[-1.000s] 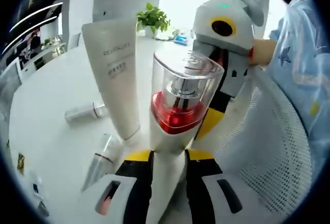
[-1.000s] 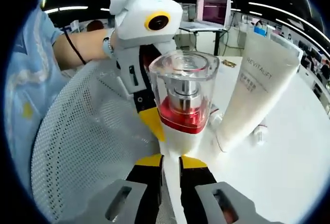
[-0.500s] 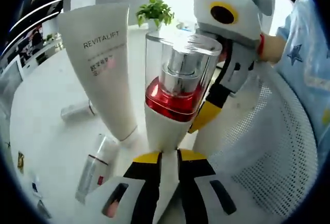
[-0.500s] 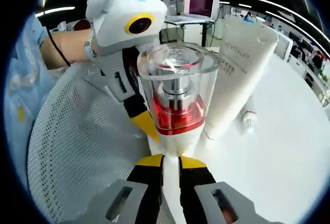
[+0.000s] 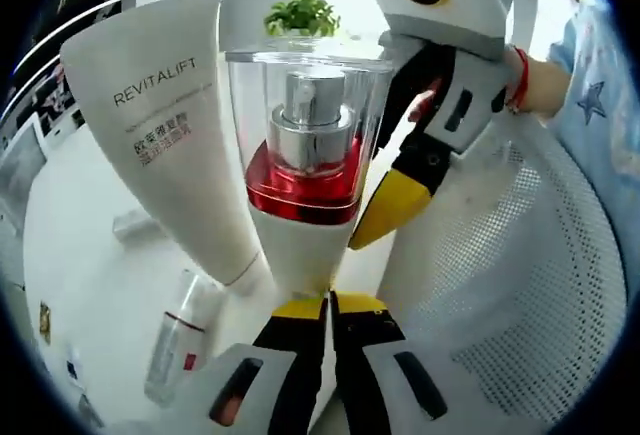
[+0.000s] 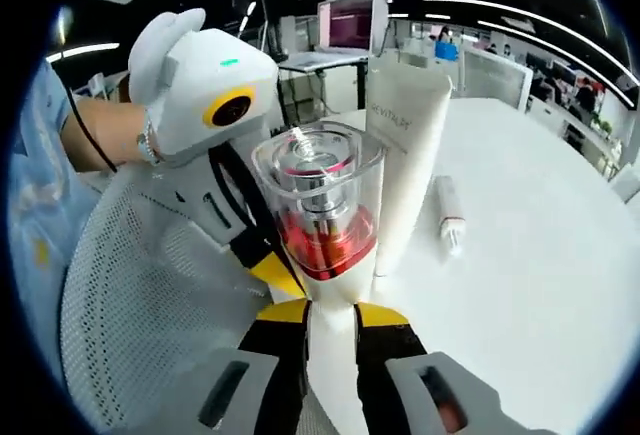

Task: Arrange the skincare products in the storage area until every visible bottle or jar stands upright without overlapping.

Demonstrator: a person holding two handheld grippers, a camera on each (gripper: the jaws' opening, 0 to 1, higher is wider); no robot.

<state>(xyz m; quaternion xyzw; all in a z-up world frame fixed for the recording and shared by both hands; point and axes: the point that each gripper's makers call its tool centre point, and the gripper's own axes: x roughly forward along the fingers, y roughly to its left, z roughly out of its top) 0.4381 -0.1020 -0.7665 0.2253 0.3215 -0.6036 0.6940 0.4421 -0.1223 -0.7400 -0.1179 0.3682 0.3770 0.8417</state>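
Observation:
A pump bottle (image 5: 305,175) with a white body, red collar and clear cap stands upright between my two grippers. My left gripper (image 5: 328,305) is shut on its white base. In the left gripper view the right gripper reaches in from the right, its yellow fingertip (image 5: 392,207) against the bottle's side. In the right gripper view my right gripper (image 6: 332,310) is shut on the same bottle (image 6: 322,210), and the left gripper's yellow fingertip (image 6: 275,270) touches it low on the left. A white REVITALIFT tube (image 5: 170,135) (image 6: 405,165) stands on its cap just beside the bottle.
A white mesh basket (image 5: 520,285) (image 6: 140,295) curves along one side of the bottle. Small tubes lie flat on the white table (image 5: 70,255): one (image 5: 178,330) near my left jaws, another (image 5: 135,223) farther off, and one (image 6: 448,217) past the tall tube. A person's hand holds each gripper.
Both views have shifted with the hands. The bottle stays gripped and now looks closer and more upright in the left gripper view, smaller in the right gripper view.

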